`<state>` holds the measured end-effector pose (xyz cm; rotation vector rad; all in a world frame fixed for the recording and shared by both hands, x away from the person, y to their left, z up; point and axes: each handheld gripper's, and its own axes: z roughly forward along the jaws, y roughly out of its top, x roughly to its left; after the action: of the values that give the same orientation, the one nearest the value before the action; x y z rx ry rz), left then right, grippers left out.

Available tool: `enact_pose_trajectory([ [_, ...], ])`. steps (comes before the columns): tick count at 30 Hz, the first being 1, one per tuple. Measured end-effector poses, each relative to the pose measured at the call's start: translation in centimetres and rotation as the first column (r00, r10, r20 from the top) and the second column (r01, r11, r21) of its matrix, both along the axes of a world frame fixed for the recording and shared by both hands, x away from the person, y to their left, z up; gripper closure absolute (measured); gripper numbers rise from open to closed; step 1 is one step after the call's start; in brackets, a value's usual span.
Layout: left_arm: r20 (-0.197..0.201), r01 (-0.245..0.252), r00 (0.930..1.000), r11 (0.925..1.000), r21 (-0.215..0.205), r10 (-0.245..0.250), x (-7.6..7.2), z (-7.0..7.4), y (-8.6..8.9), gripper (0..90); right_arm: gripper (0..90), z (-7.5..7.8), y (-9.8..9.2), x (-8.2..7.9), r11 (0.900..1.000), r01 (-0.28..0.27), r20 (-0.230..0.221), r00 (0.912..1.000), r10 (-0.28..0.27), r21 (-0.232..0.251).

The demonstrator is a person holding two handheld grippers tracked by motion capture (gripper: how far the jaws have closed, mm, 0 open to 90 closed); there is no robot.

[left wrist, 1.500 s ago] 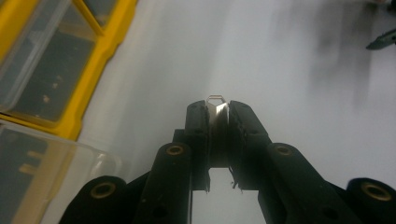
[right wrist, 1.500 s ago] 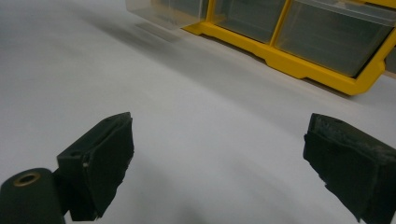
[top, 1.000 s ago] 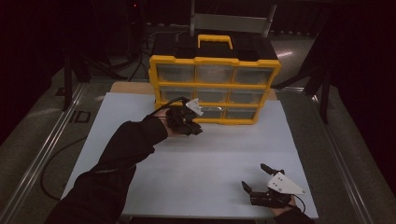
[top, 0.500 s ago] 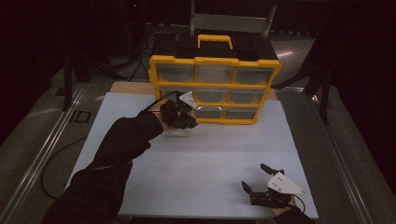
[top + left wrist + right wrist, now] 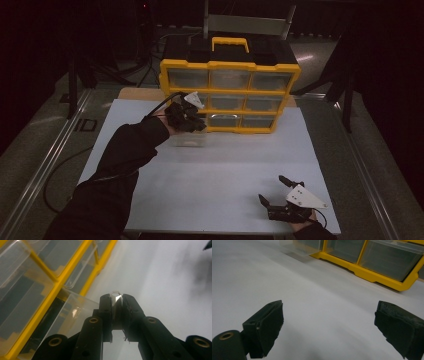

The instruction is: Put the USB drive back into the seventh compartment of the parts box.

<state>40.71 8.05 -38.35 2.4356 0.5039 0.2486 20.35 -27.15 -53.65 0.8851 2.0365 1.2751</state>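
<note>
Left gripper [image 5: 117, 315] fingers clamped on the clear drawer's [image 5: 189, 140] front tab; drawer has slid out of the yellow organizer's [image 5: 230, 92] bottom-left slot onto the bench [image 5: 220, 170]. Extraction nearly done. Right gripper [image 5: 277, 197] idle, fingers apart.

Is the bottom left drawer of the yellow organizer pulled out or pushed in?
Pulled out: the clear drawer juts from the organizer over the table, its front tab clamped in the left tool.
</note>
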Motion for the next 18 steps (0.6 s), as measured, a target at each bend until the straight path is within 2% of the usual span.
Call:
enact_pose_trajectory([
  [8, 0.008, -0.060, 0.9982, 0.9981, -0.018, 0.060, 0.5, 0.1, 1.0, 79.3, 8.9, 0.0, 0.0, 0.0, 1.000, 0.001, -0.002, 1.0000, -0.001, 0.000],
  [14, 0.005, -0.134, 0.9909, 0.9907, -0.020, 0.135, 1.1, -0.6, 1.8, 79.3, 8.9, 0.0, 0.0, 0.0, 1.000, 0.001, 0.000, 1.0000, -0.001, 0.001],
  [15, 0.005, -0.134, 0.9909, 0.9907, -0.020, 0.135, 1.1, -0.6, 1.8, 79.2, 8.9, 0.0, 0.0, 0.0, 1.000, 0.001, 0.000, 1.0000, -0.001, -0.001],
  [18, 0.001, -0.170, 0.9854, 0.9850, -0.028, 0.170, 1.4, -1.1, 2.2, 79.2, 8.9, 0.0, 0.0, 0.0, 1.000, 0.001, -0.001, 1.0000, -0.001, -0.001],
])
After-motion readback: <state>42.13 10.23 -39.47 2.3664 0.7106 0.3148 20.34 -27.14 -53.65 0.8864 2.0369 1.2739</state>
